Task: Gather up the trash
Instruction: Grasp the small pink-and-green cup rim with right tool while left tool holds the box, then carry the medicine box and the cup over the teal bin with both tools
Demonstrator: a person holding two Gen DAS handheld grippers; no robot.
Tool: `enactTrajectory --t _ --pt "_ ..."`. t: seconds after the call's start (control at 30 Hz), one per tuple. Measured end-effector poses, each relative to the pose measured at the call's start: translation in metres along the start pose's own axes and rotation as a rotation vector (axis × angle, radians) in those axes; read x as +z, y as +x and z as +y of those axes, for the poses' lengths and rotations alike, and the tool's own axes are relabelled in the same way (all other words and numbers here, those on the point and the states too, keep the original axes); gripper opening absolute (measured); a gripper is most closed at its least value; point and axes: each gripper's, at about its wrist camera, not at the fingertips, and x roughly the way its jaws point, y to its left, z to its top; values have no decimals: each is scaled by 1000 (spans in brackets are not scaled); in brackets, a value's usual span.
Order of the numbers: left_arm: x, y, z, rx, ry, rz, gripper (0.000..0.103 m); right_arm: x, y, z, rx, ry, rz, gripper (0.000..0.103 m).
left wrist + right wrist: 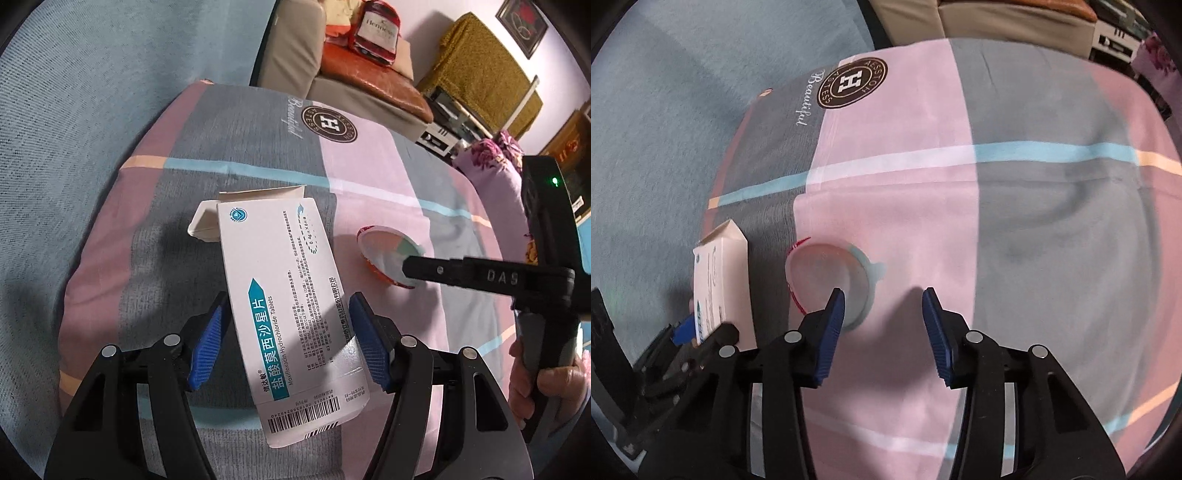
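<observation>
A white medicine box (291,314) with a teal label and an open end flap sits between the blue pads of my left gripper (288,336); the pads touch its sides and hold it above the table. It also shows at the left of the right wrist view (720,288). A clear plastic lid (388,254) with a red rim and a pale green tab lies on the cloth; it also shows in the right wrist view (827,280). My right gripper (882,332) is open and empty, its left pad just over the lid's near edge.
The table wears a pink, grey and blue plaid cloth (923,147) with a round brown logo (328,123). Blue-grey carpet (74,147) lies to the left. A beige sofa (354,74) with a red bag stands beyond the table.
</observation>
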Motion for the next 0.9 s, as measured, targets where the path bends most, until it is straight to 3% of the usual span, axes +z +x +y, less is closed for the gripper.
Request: enactTrajectory --t 0.17,0.23,0.3,0.37,0.63,0.9 --pt "0 3 -2 -2 5 1 67 3 -2 3 -9 -25 -13 41" --pt "1 4 -4 -5 5 4 67 5 3 7 -15 -43 -8 32" --pt "1 4 -5 -5 8 5 67 6 5 8 -16 -48 -4 12" --pt "1 4 -8 -4 12 7 67 4 6 7 -21 -48 -9 6" --pt "-3 3 -37 -30 67 12 67 -14 -37 -18 -48 -2 -121 5" --pt "-15 -1 -98 -77 175 22 67 -47 -96 -64 -73 68 -223 5"
